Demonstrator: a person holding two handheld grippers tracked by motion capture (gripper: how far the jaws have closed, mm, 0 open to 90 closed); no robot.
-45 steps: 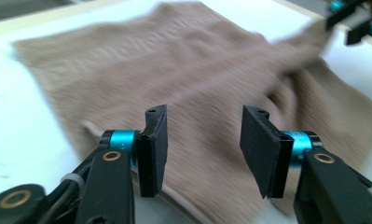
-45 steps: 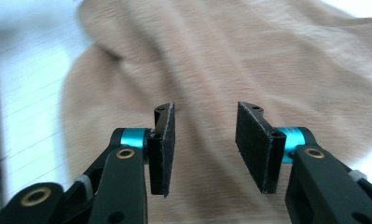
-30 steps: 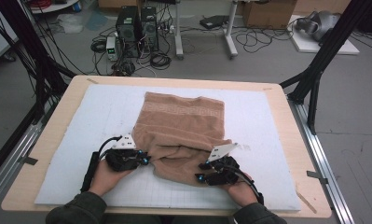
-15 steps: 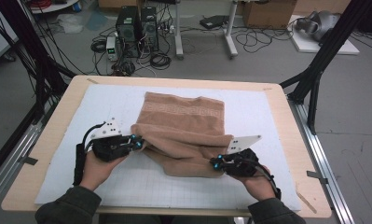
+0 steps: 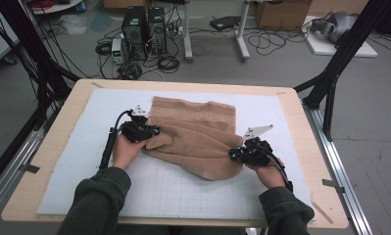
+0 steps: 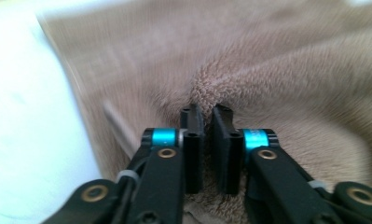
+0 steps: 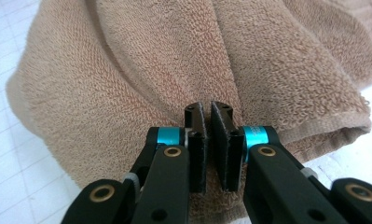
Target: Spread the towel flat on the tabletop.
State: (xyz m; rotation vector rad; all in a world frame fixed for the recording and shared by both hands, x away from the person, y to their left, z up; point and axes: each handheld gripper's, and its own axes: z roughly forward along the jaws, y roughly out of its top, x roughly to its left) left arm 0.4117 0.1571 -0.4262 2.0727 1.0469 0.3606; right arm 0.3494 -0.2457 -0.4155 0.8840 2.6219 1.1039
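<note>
The high view looked forward and down from above the near edge of the table (image 5: 61, 127), far enough to take in all of it and the floor behind. The left gripper view sat close behind its jaws, facing the tan towel (image 6: 277, 60) at its left edge. The right gripper view sat equally close at the towel's right near corner. All three shared the towel.

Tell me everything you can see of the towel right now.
The towel is tan terry cloth with a woven band near its far edge. It lies rumpled and partly folded on the white gridded mat, its near part bunched into a rounded lobe. The left gripper pinches its left edge and the right gripper its right edge, each with fingers closed on a fold.
</note>
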